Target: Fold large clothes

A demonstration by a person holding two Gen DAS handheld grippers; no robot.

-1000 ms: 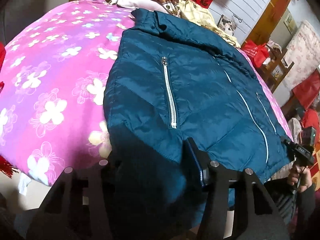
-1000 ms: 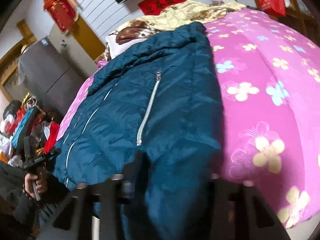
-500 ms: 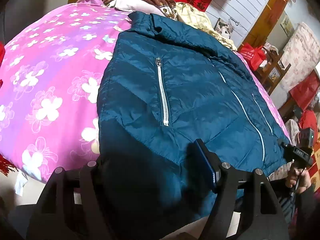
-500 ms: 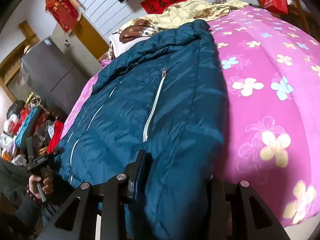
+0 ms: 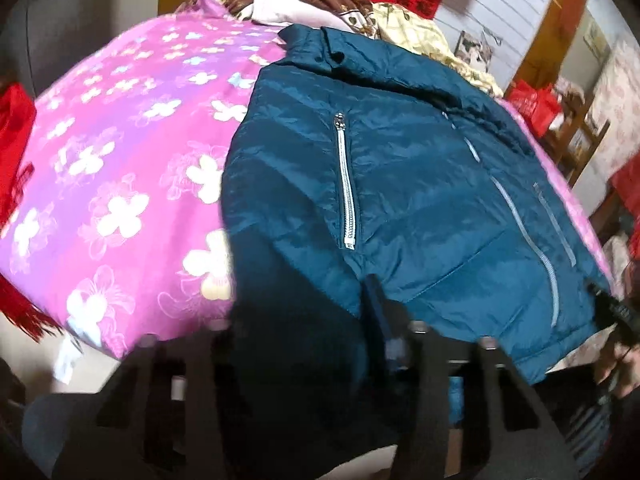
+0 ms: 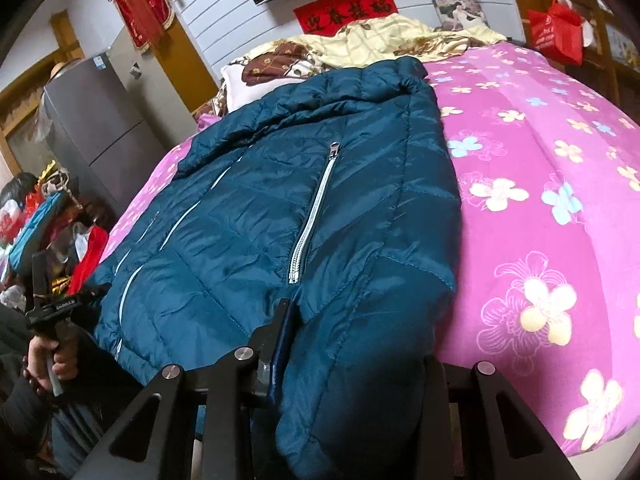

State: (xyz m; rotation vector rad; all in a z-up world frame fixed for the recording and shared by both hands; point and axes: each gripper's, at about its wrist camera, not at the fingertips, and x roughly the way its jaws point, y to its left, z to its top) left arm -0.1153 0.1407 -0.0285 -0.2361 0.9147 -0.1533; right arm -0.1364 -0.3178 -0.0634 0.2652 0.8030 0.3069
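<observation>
My left gripper (image 5: 304, 312) has just been closing, and the jacket's (image 5: 420, 184) hem corner sits between its jaws; the picture is blurred, yet the fabric looks pinched, so I read it as a partly closed grip on the padded hem. In its own view the hold is at 6 o'clock, the silver pocket zip (image 5: 347, 184) rising toward 12 from just above the jaws.

My right gripper (image 6: 352, 344) has eased in slightly as well, and it clamps the jacket's (image 6: 280, 216) other hem corner: the blue-padded finger (image 6: 280, 332) presses the quilted cloth from the left, and fabric bulges out below the jaws. Its pocket zip (image 6: 312, 216) runs toward 12 o'clock from there.

The teal jacket lies front up on the pink flowered quilt (image 6: 540, 200), collar at the far end by the pillows (image 6: 360, 44). In the right wrist view the quilt spreads from 1 to 4 o'clock. The hand holding the left gripper (image 6: 52, 356) shows at 8 o'clock, beside the hem. A red banner (image 6: 346, 12) hangs on the wall at 12.
</observation>
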